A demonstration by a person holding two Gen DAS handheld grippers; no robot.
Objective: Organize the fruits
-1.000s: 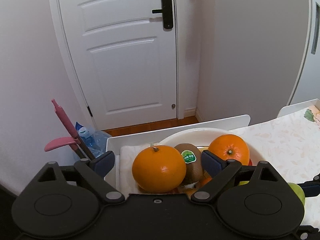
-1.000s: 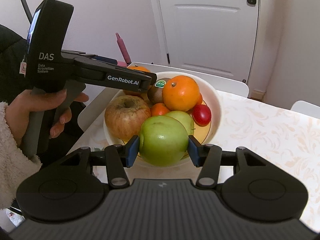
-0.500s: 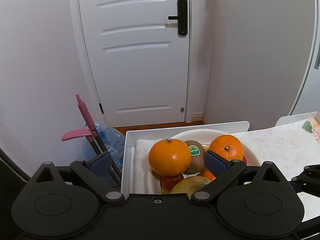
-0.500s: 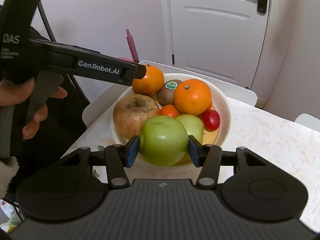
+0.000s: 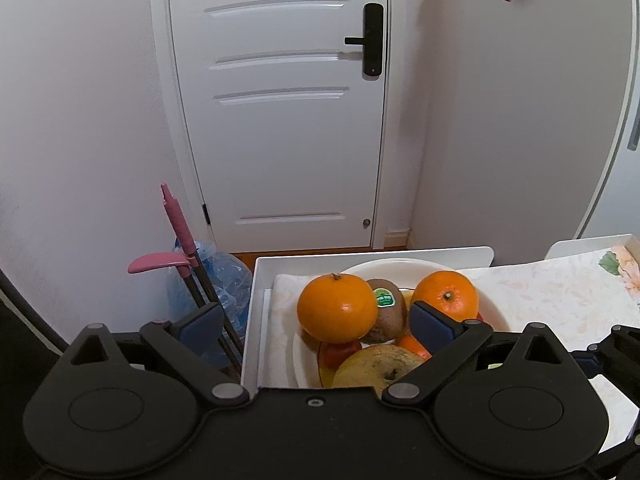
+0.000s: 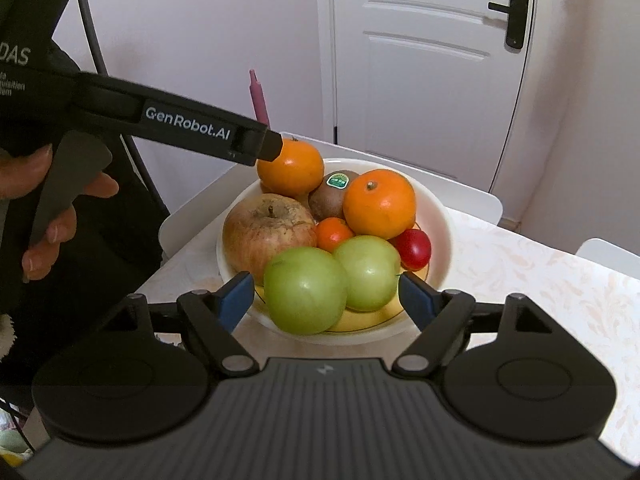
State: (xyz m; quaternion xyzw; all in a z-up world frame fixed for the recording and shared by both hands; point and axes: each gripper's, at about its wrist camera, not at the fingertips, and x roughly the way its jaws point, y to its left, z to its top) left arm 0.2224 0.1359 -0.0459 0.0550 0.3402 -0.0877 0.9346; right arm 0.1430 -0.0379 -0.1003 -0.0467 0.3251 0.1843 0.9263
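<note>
Both grippers open over a full fruit bowl

The right gripper (image 6: 326, 294) is held low at the near rim of the white bowl (image 6: 436, 204) on the tabletop (image 6: 532, 292), its fingers (image 6: 236, 294) spread wide, flanking but clear of two green apples (image 6: 304, 290) lying side by side in the bowl. The left gripper (image 5: 316, 322), held in a hand (image 6: 60, 216), reaches in from the side, fingers (image 5: 430, 322) apart, with an orange (image 5: 338, 308) and kiwi (image 5: 386, 310) between them, ungripped.
</note>
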